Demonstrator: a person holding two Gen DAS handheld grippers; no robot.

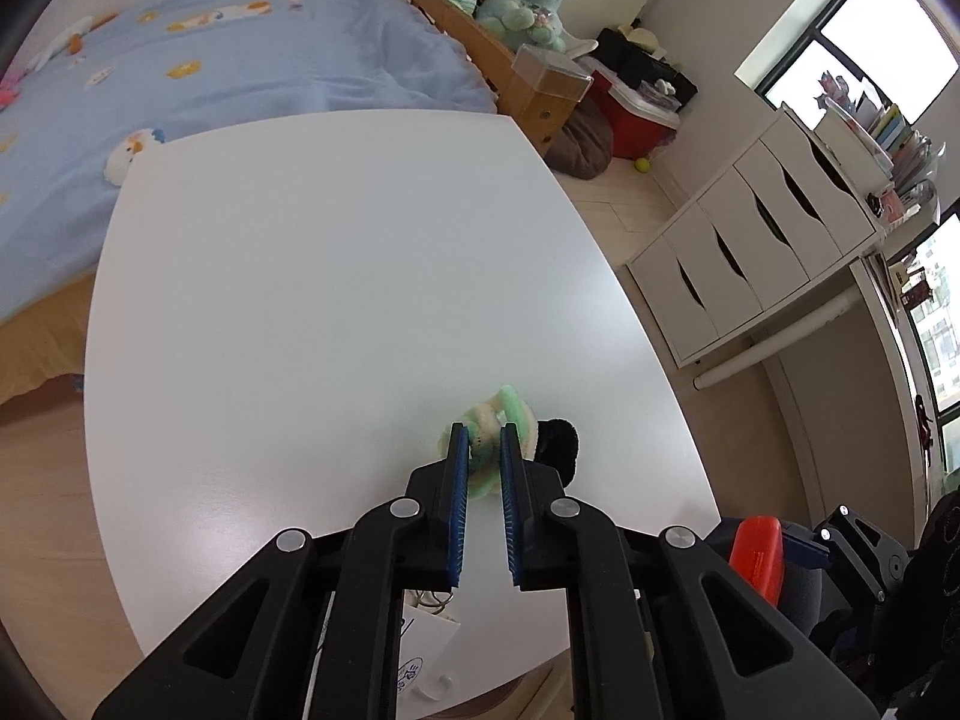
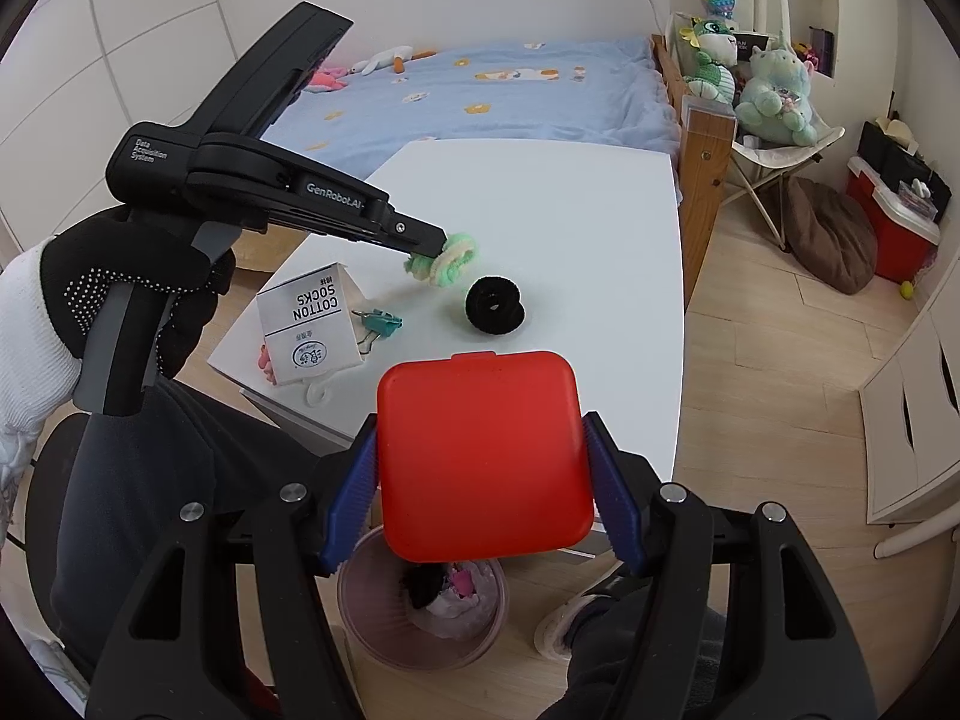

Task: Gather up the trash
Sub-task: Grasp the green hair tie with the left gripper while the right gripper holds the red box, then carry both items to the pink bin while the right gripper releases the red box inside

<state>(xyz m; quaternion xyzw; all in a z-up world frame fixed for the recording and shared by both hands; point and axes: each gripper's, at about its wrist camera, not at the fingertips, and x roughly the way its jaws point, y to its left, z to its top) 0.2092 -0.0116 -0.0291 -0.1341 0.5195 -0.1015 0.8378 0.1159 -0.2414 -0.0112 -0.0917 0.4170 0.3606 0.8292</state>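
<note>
White table (image 2: 600, 252), far-left part: green-and-cream fuzzy scrunchie (image 2: 447, 264) pinched in left gripper (image 1: 485, 450).
Lift straight, clear of black scrunchie (image 2: 495, 305) just beside; carry to pink bin (image 2: 372, 618) below. Right gripper (image 2: 483, 462) clamped on red case (image 2: 480, 456), keep steady.

Left tongs (image 1: 483, 441) pinching green scrunchie (image 1: 498, 414) (black scrunchie (image 1: 561, 441) beside), white table (image 1: 336, 276)
</note>
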